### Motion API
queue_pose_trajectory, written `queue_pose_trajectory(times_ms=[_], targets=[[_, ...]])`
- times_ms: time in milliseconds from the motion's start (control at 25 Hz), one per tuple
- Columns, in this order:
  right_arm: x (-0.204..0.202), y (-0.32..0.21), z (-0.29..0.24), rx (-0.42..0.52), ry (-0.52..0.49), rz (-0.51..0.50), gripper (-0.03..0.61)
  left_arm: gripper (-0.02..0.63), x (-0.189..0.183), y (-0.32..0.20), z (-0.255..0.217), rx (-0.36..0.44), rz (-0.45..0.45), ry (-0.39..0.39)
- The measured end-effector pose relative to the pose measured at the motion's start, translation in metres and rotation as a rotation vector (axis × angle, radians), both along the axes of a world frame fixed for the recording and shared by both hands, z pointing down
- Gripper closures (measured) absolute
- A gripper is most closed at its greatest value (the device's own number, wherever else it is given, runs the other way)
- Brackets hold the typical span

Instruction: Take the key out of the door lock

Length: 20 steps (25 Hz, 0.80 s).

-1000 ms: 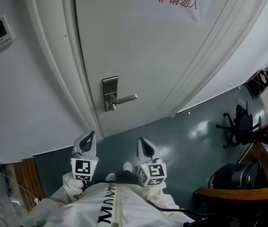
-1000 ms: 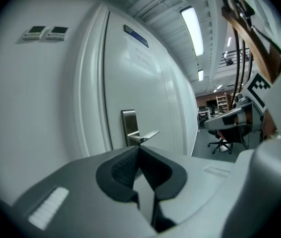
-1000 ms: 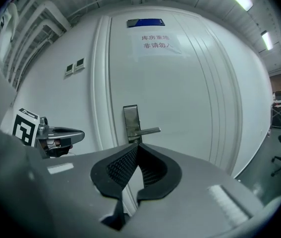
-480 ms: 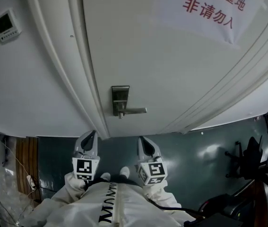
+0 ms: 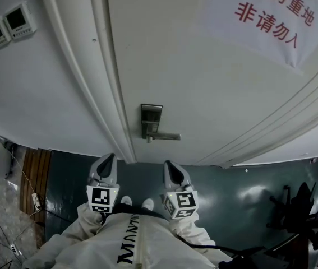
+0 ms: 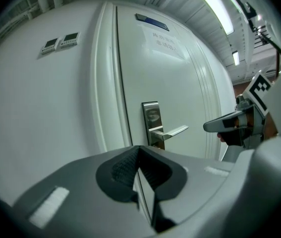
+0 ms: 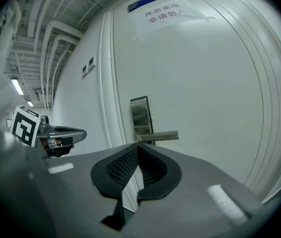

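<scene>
A steel lock plate [image 5: 151, 118] with a lever handle [image 5: 168, 136] sits on the white door [image 5: 203, 83]. A small stub under the plate [image 5: 149, 140] may be the key; it is too small to tell. My left gripper [image 5: 105, 166] and right gripper [image 5: 171, 170] are held low near my body, well short of the lock, both shut and empty. In the left gripper view the lock plate [image 6: 151, 119] stands ahead above the closed tips of the left gripper [image 6: 139, 149]. In the right gripper view the handle [image 7: 159, 135] shows just over the closed right gripper [image 7: 138, 148].
The moulded door frame [image 5: 86, 88] runs left of the lock. Two wall control panels [image 5: 12, 24] hang at the upper left. A paper notice with red characters [image 5: 271, 18] is on the door. An office chair [image 5: 296, 209] stands on the dark floor at the lower right.
The head view has swung toward the door: the lock plate now sits nearer the frame's middle and looks larger. Both grippers keep their place, shut.
</scene>
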State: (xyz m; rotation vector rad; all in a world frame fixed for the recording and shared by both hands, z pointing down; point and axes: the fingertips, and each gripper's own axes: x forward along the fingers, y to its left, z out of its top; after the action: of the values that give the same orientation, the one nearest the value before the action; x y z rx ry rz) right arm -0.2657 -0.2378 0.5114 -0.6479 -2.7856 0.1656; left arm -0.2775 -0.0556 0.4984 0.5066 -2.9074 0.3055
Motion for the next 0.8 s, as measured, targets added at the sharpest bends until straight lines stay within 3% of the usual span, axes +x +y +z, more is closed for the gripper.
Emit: queue_pose_trajectory(times_ms=[440, 800], targets=[[-0.019, 0.006, 0.006, -0.036, 0.019, 0.016, 0.577, 0.614, -0.017, 0.012, -0.003, 0.014, -0.011, -0.005], [-0.035, 0.012, 0.021, -0.065, 0.083, 0.034, 0.515, 0.614, -0.038, 0.028, -0.007, 0.028, -0.015, -0.009]])
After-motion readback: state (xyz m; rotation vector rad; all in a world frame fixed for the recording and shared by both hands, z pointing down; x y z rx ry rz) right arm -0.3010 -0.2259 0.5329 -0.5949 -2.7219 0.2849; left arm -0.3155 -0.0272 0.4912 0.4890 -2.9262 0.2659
